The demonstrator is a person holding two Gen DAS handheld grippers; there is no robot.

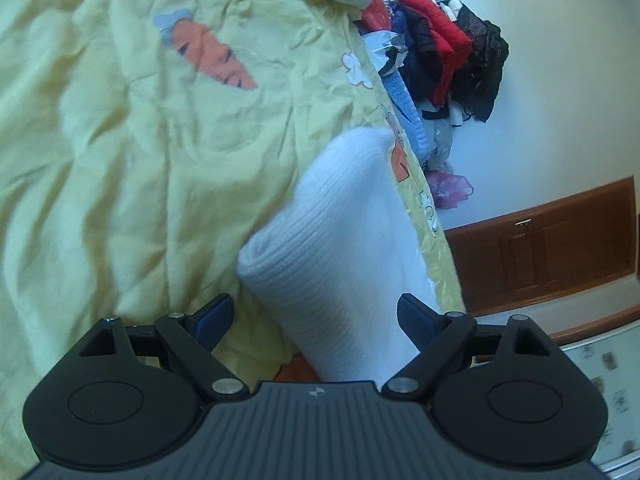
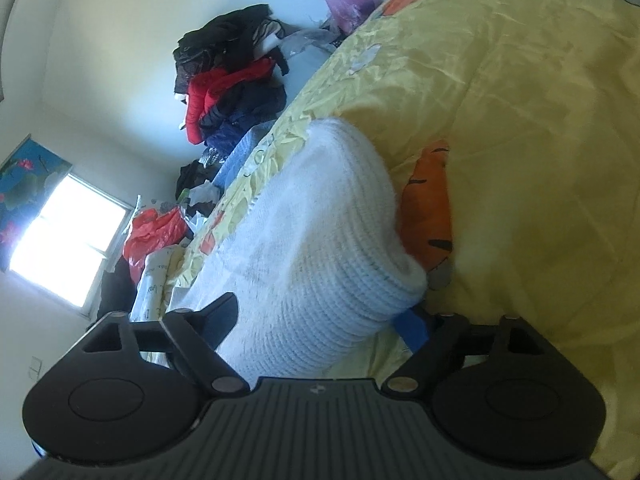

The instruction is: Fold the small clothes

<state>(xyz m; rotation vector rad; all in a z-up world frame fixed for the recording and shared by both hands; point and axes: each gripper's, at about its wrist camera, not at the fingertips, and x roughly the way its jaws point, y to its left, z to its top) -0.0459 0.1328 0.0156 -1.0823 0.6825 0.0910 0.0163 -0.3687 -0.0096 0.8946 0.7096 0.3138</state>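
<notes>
Garment: a white ribbed knit piece (image 1: 332,240), folded over into a thick roll, lies on the yellow bed cover (image 1: 120,140) near its edge.
Left gripper (image 1: 314,318): fingers spread wide; the white knit passes between them, and the pads do not visibly press on it.
Right gripper (image 2: 320,314): fingers spread wide on both sides of the same knit roll (image 2: 320,232); the right fingertip is partly hidden under the fabric.
Cover print: orange carrot figures (image 1: 212,56).
Background: a pile of dark and red clothes (image 2: 232,80) by the wall, a bright window (image 2: 68,240).
</notes>
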